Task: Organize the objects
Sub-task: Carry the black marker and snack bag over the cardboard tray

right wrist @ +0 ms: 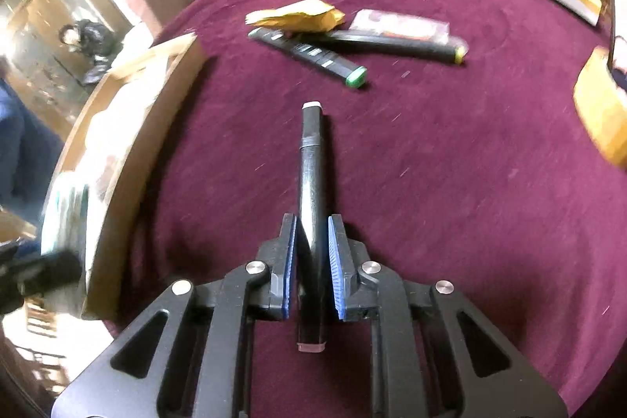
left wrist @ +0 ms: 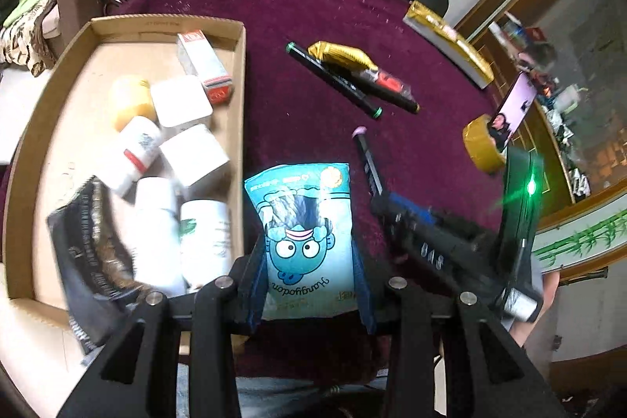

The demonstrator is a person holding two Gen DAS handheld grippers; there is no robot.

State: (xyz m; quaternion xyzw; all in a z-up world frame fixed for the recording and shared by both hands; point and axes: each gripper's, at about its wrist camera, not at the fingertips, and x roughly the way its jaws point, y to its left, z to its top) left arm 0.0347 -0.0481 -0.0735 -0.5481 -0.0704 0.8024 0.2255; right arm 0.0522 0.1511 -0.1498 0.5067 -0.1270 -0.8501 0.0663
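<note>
While the left gripper (left wrist: 309, 261) is pinching the soft, crinkly snack packet (left wrist: 303, 234) low, the right gripper (right wrist: 311, 253) is clamping the stiff, light marker (right wrist: 311, 183) mid-barrel.

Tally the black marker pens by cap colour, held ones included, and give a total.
Green-capped black marker pen, loose on the maroon cloth: 1
Yellow-capped black marker pen, loose: 1
Pink-capped black marker pen, gripped in the right tool: 1
Total: 3

Blue cartoon-face packet (left wrist: 301, 241); black marker (right wrist: 312, 183), cap possibly pink; maroon cloth (left wrist: 313, 26).
</note>
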